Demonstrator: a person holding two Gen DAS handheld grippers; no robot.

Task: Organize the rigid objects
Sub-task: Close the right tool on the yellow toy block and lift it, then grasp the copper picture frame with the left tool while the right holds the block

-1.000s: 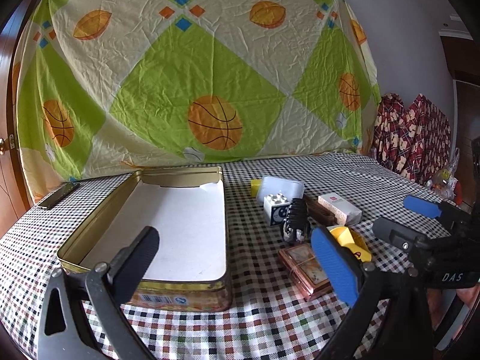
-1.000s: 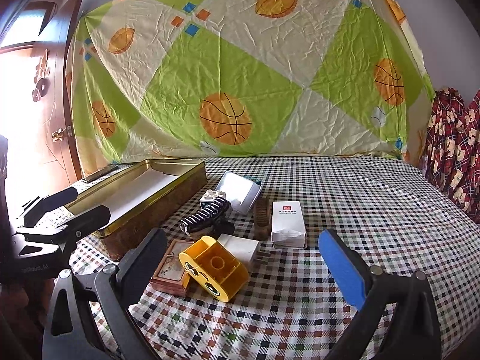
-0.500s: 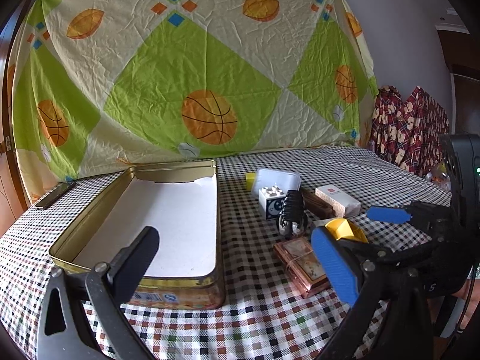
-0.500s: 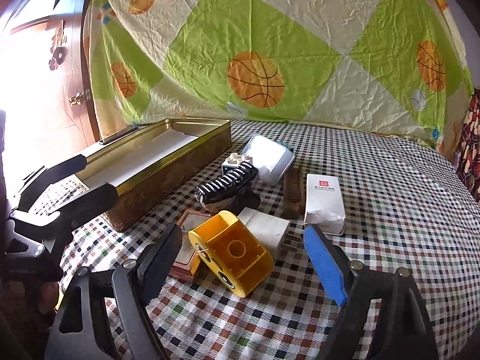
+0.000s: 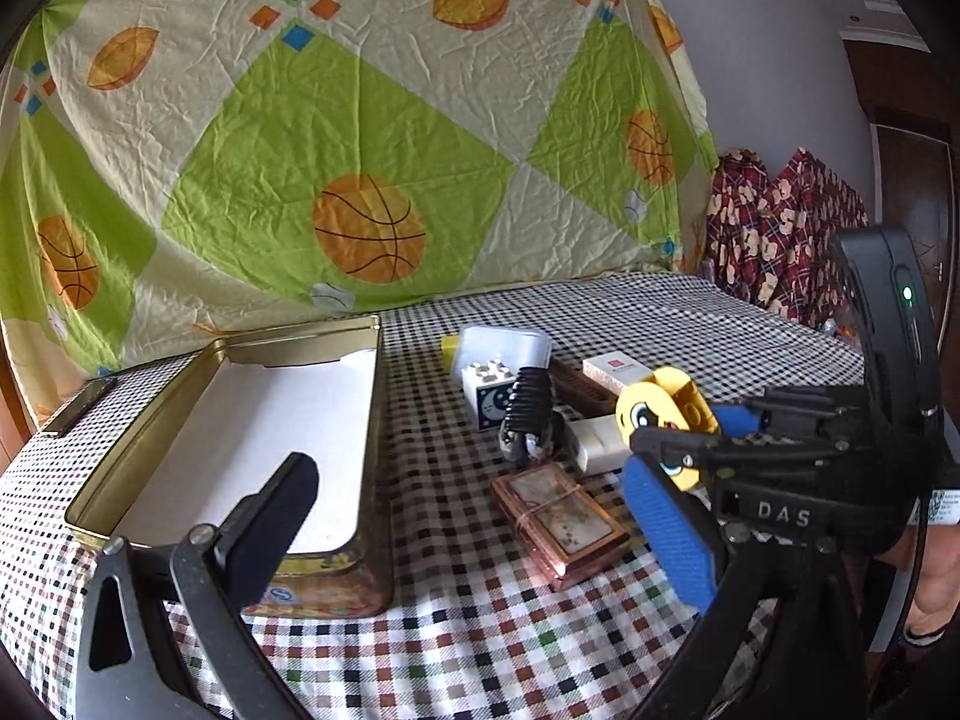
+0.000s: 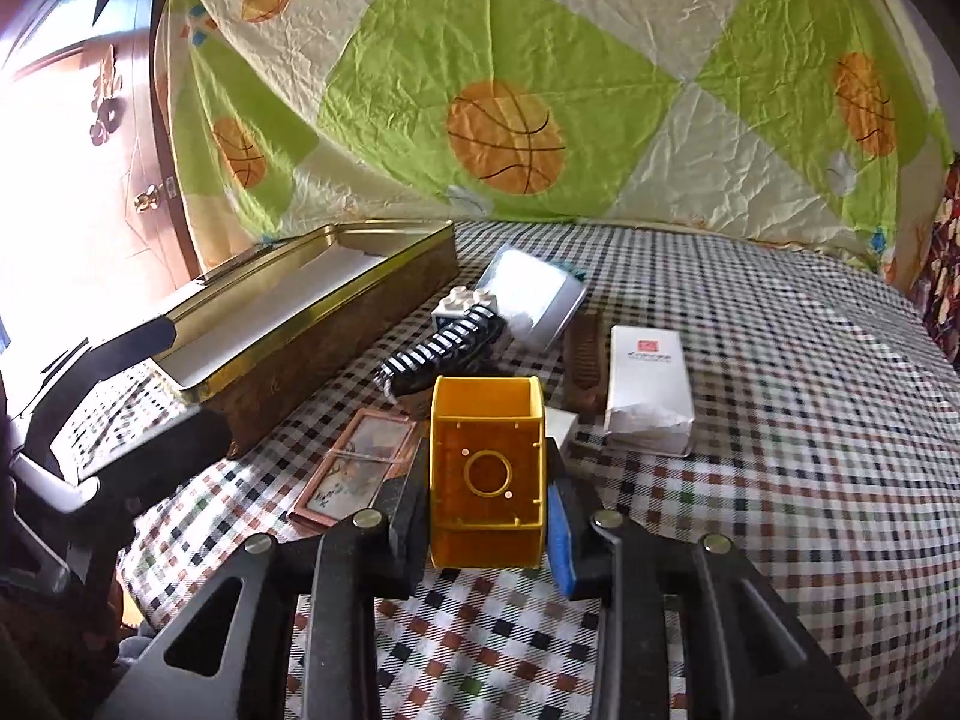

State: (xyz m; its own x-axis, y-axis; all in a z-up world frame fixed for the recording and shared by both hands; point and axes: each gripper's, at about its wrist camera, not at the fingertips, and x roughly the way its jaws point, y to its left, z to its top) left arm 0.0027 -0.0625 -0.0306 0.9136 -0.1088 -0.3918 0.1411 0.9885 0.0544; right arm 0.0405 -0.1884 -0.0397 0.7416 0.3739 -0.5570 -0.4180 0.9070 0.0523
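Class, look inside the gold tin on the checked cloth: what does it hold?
The tin holds only a white liner; no objects show. The left gripper's dark finger covers its near corner.

We are in a lived-in room of a home. A bedsheet [image 5: 360, 138] printed with basketballs hangs across the far wall as a backdrop. In front of us, a checked tablecloth [image 5: 480, 630] covers the table. At far left stands a wooden door [image 6: 120, 138] with a brass handle, and at far right, red patterned fabric [image 5: 780, 228] hangs.
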